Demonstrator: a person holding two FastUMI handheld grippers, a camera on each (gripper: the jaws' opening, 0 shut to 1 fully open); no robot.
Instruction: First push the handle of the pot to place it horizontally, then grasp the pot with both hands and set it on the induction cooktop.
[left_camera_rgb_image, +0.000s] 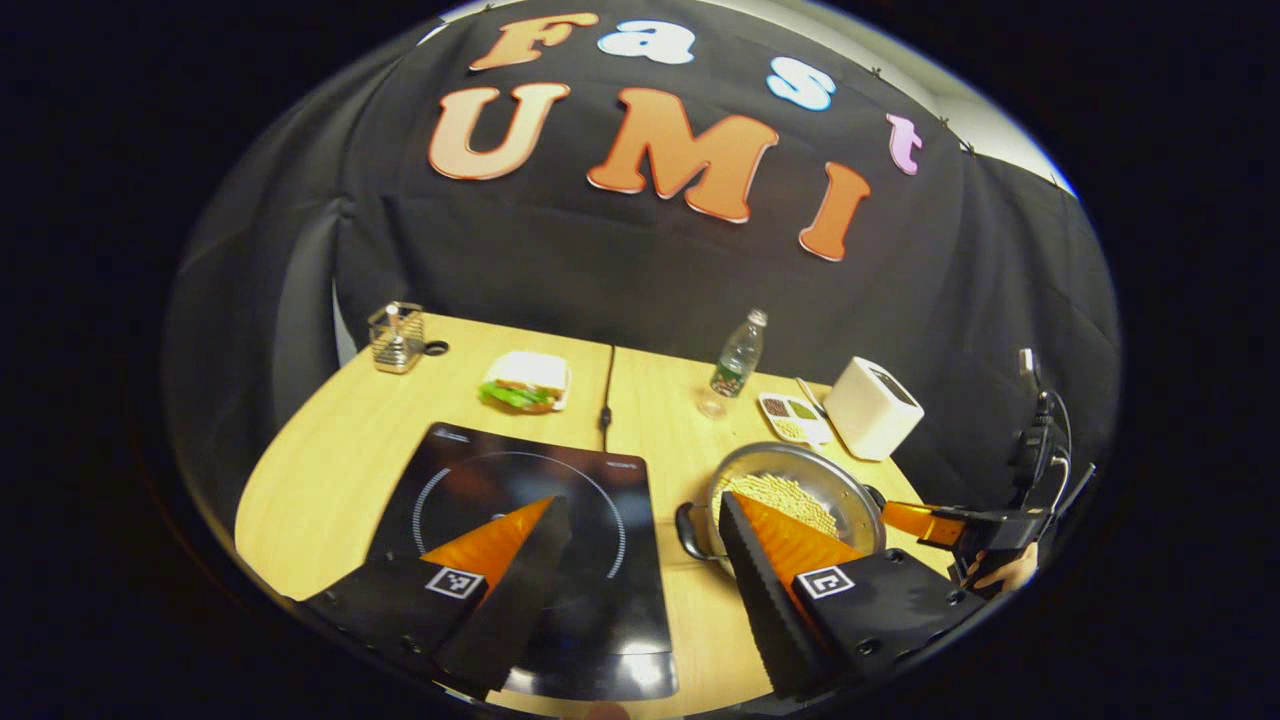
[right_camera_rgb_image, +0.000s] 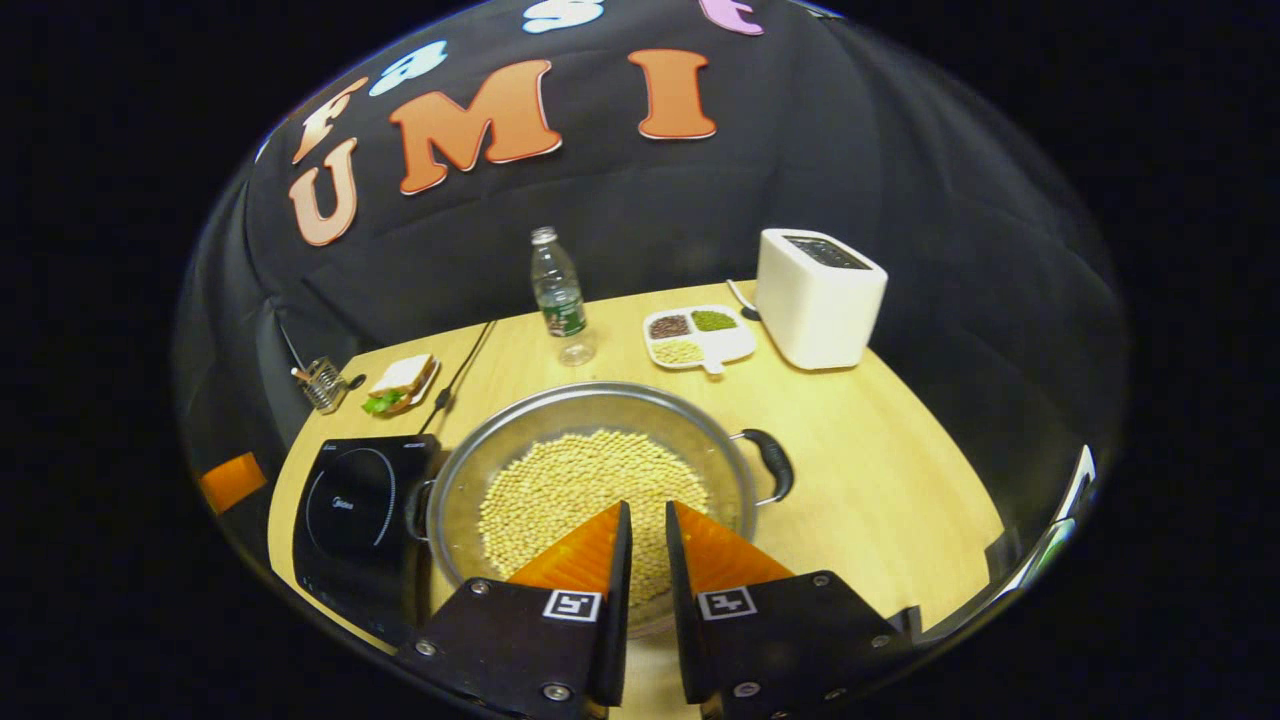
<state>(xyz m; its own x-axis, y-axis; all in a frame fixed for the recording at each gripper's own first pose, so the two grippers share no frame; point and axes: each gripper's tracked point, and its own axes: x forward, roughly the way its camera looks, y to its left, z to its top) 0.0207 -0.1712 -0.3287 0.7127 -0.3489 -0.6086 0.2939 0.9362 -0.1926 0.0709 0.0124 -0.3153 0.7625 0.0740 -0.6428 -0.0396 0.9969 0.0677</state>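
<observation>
The pot (right_camera_rgb_image: 590, 480), full of beans, sits on the table (right_camera_rgb_image: 880, 480) just right of the induction cooktop (right_camera_rgb_image: 350, 510), with bare wood on its far side. The right gripper (right_camera_rgb_image: 640, 515) hovers over the near rim, fingers nearly together. The left gripper (left_camera_rgb_image: 640, 505) is spread wide above the cooktop.

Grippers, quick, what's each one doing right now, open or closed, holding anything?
Left gripper: open wide, holding nothing.
Right gripper: fingers nearly together over the pot, gripping nothing.
</observation>
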